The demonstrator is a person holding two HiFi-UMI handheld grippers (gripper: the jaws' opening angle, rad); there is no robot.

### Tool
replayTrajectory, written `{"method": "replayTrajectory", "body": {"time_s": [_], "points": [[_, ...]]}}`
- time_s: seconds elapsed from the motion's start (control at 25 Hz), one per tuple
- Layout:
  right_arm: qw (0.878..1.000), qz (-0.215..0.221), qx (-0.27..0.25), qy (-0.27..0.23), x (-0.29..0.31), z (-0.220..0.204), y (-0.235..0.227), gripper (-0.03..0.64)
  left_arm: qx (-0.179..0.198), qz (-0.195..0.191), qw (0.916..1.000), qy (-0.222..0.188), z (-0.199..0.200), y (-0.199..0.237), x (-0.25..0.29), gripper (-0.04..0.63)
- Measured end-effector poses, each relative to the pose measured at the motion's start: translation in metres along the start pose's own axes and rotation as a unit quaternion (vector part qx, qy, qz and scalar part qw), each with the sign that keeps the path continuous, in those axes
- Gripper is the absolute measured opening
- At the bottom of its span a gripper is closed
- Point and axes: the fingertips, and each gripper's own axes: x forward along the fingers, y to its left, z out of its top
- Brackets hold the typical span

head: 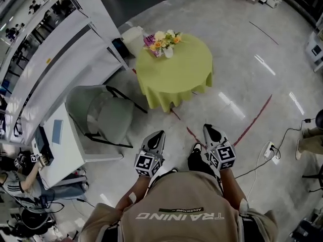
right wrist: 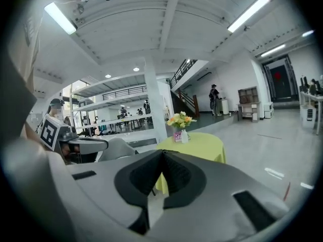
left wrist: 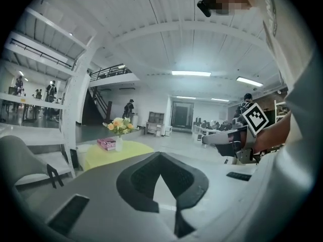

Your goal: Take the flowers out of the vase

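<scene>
A bunch of yellow, white and orange flowers (head: 164, 38) stands in a small white vase (head: 168, 52) on a round table with a yellow-green cloth (head: 176, 74), far ahead of me. Both grippers hang low in front of my body, well short of the table. The left gripper (head: 158, 134) and the right gripper (head: 208, 128) are shut and empty. From the left gripper view the flowers (left wrist: 119, 125) show at the left, beyond its jaw tips (left wrist: 160, 155). In the right gripper view the flowers (right wrist: 180, 119) and vase (right wrist: 184, 136) stand above its tips (right wrist: 162, 152).
A pink box (head: 150, 40) lies beside the vase. A grey folding chair (head: 101, 114) stands left of the table, next to a white desk (head: 60, 145) where a person sits. Cables and a power strip (head: 270, 150) lie on the floor at right.
</scene>
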Motion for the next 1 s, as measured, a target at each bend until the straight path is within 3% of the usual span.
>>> {"method": "replayTrajectory", "body": {"time_s": [0.2, 0.48, 0.68, 1.0], "points": [[0.999, 0.033, -0.012, -0.016, 0.036, 0.032, -0.053, -0.002, 0.04, 0.012, 0.9989, -0.023, 0.04, -0.001, 0.062, 0.002], [0.996, 0.073, -0.053, -0.014, 0.069, 0.051, -0.093, -0.002, -0.005, 0.042, 0.9982, -0.044, 0.058, 0.002, 0.121, 0.002], [0.994, 0.104, -0.046, 0.006, 0.093, 0.053, -0.1, -0.002, -0.001, 0.058, 0.998, -0.025, 0.058, 0.011, 0.138, 0.002], [0.992, 0.115, -0.048, 0.018, 0.15, 0.063, -0.106, -0.002, 0.0, 0.075, 0.996, -0.048, 0.08, 0.059, 0.171, 0.002]]}}
